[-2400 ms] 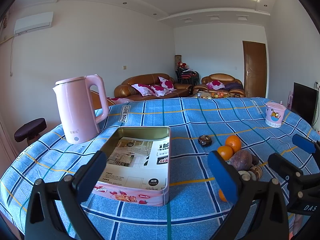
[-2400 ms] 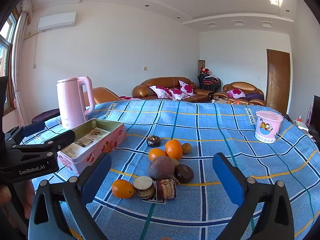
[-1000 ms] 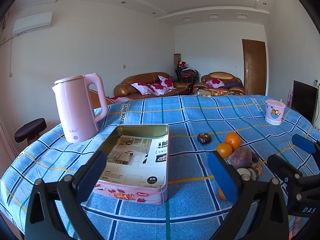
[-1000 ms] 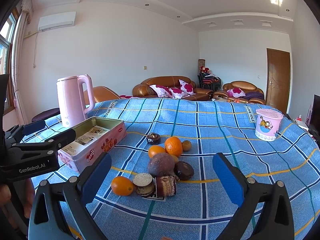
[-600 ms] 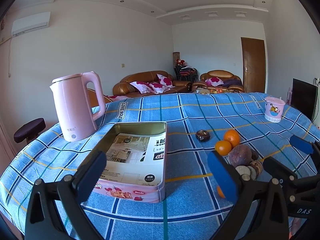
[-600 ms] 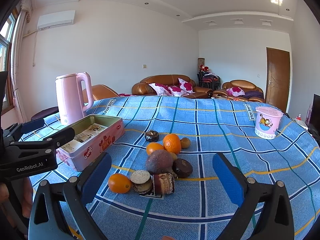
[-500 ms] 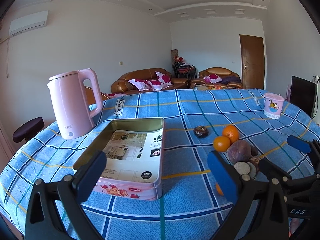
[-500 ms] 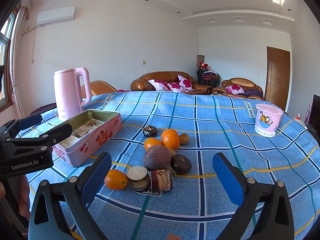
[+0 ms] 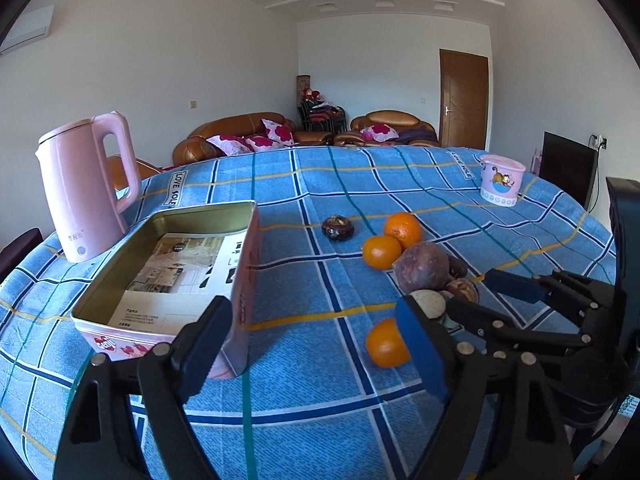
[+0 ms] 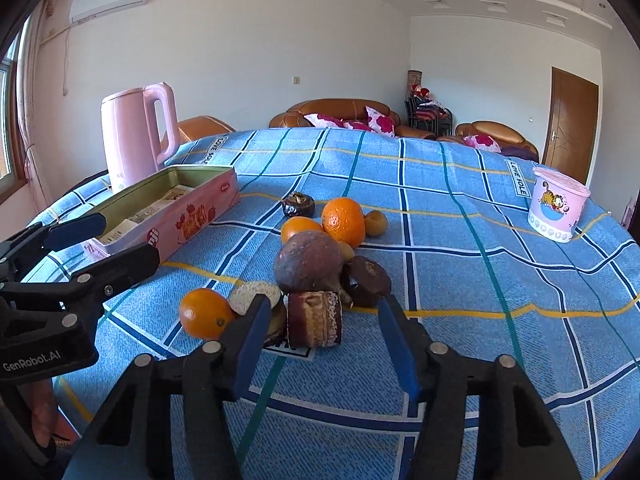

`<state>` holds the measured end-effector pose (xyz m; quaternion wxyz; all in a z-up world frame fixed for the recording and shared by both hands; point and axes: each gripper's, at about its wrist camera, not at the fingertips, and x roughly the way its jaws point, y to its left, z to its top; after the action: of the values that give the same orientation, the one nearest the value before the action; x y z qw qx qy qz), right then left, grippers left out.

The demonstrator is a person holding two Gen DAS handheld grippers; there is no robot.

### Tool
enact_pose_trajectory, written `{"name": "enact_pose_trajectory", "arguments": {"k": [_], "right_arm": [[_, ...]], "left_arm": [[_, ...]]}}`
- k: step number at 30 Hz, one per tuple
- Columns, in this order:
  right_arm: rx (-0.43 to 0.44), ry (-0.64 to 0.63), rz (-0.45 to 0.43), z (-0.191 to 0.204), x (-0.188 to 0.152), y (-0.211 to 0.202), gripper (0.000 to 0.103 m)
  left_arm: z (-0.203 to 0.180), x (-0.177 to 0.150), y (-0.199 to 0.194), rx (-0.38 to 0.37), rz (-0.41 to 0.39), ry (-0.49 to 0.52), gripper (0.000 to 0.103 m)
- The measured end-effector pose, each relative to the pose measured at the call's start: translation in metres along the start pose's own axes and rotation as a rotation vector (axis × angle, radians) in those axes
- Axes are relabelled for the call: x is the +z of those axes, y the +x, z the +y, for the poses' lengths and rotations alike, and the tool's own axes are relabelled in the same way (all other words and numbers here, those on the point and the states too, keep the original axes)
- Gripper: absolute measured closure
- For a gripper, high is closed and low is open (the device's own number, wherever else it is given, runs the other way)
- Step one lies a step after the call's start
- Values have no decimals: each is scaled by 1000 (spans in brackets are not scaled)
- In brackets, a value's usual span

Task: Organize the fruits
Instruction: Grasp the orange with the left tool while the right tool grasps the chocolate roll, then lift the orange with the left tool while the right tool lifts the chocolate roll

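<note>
A pile of fruit lies on the blue checked tablecloth (image 10: 460,264): a big purple-brown fruit (image 10: 308,266), oranges (image 10: 343,222) (image 10: 205,314), dark round fruits (image 10: 368,276) and a brown cut piece (image 10: 315,318). An open pink tin (image 9: 172,268) with a paper inside stands to the left; it also shows in the right wrist view (image 10: 168,208). My right gripper (image 10: 322,344) is open, just short of the cut piece. My left gripper (image 9: 308,348) is open, between the tin's corner and the near orange (image 9: 385,344).
A pink kettle (image 9: 86,184) stands behind the tin at the far left. A pink cartoon cup (image 9: 500,180) stands at the far right. A single dark fruit (image 9: 338,228) lies apart behind the pile. The table edge curves close below both grippers.
Both grippers have moved forward and down toward the table. The right gripper's jaws have narrowed and now frame the cut piece. The fruits and tin look larger and nearer.
</note>
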<state>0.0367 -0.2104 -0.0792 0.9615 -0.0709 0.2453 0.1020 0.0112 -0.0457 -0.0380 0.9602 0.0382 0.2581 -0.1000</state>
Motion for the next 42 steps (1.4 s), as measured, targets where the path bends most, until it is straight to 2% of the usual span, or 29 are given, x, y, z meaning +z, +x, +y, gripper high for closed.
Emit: {"name": "enact_pose_trajectory", "arguments": {"k": [2, 4, 6, 13, 17, 19, 20, 23, 24, 27, 34, 42], "right_arm": [[0, -9, 15, 2, 0, 2, 54], [20, -17, 40, 2, -1, 6, 66], [41, -15, 52, 1, -1, 8, 72], [65, 57, 14, -10, -1, 3, 72], [-7, 79, -25, -16, -1, -4, 72], [-6, 89, -26, -20, -1, -4, 72], [2, 93, -23, -21, 0, -3, 72], [-2, 80, -31, -19, -1, -4, 72], [0, 76, -33, -18, -1, -4, 72], [9, 69, -41, -17, -1, -5, 72], [26, 42, -73, -14, -3, -9, 72], [40, 22, -118, -12, -5, -15, 72]], "left_arm": [[-5, 0, 3, -16, 15, 11, 17], [-8, -1, 6, -29, 32, 18, 17], [-11, -2, 11, -44, 52, 24, 17], [-19, -4, 13, -75, 73, 38, 19], [-26, -4, 18, -93, 92, 61, 20], [-30, -5, 25, -125, 124, 67, 21], [-33, -6, 28, -133, 143, 71, 26], [-35, -6, 37, -148, 183, 67, 49], [-34, -6, 38, -160, 188, 57, 50], [-32, -7, 38, -180, 184, 44, 60], [-31, -9, 30, -182, 130, 48, 61], [-20, -8, 23, -141, 80, 21, 61]]}}
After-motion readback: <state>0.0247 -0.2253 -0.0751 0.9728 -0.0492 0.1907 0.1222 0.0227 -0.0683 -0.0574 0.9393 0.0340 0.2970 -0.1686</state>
